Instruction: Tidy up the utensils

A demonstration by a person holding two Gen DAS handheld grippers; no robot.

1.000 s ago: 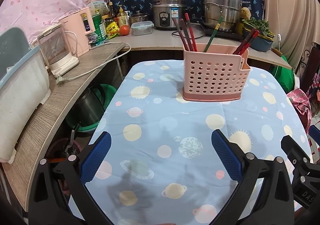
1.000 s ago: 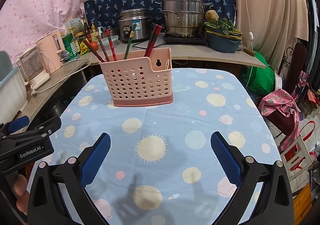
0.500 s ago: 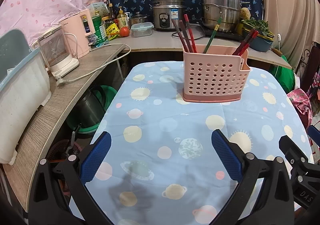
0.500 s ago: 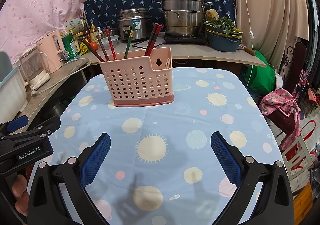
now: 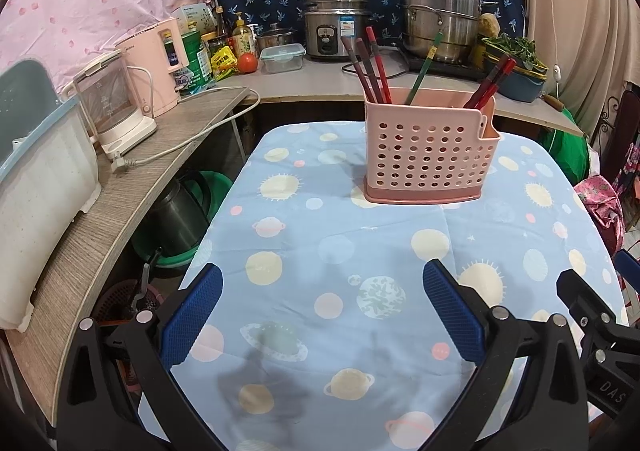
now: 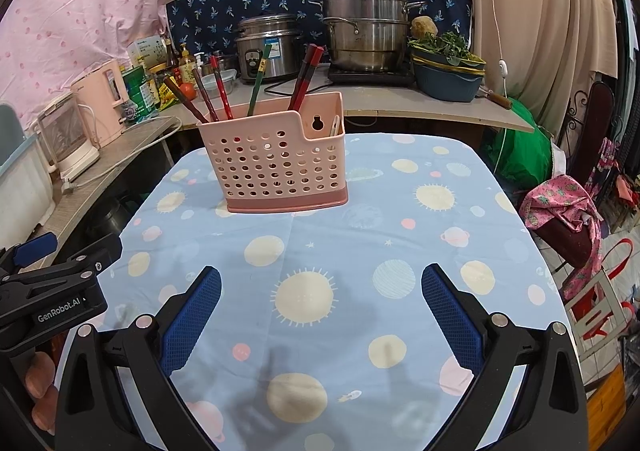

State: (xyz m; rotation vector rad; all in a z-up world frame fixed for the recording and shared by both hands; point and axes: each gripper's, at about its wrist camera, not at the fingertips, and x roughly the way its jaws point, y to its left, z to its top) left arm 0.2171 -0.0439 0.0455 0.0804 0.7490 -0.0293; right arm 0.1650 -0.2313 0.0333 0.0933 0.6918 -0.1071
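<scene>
Chopstick (image 5: 375, 65) tips are hidden, probably, inside the pink holder (image 5: 428, 155) at 12 o'clock on the planet-print tablecloth (image 6: 360, 251); left gripper (image 5: 320, 307) and right gripper (image 6: 320, 305) are held released, empty.

Right gripper (image 6: 320, 311) jaws wide apart — pink utensil basket (image 6: 276, 163) ahead.

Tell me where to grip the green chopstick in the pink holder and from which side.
Grip the green chopstick on its exposed upper shaft, coming from above. Its lower part sits inside the pink holder, and it stands apart from the red ones, likely leaving finger room.
</scene>
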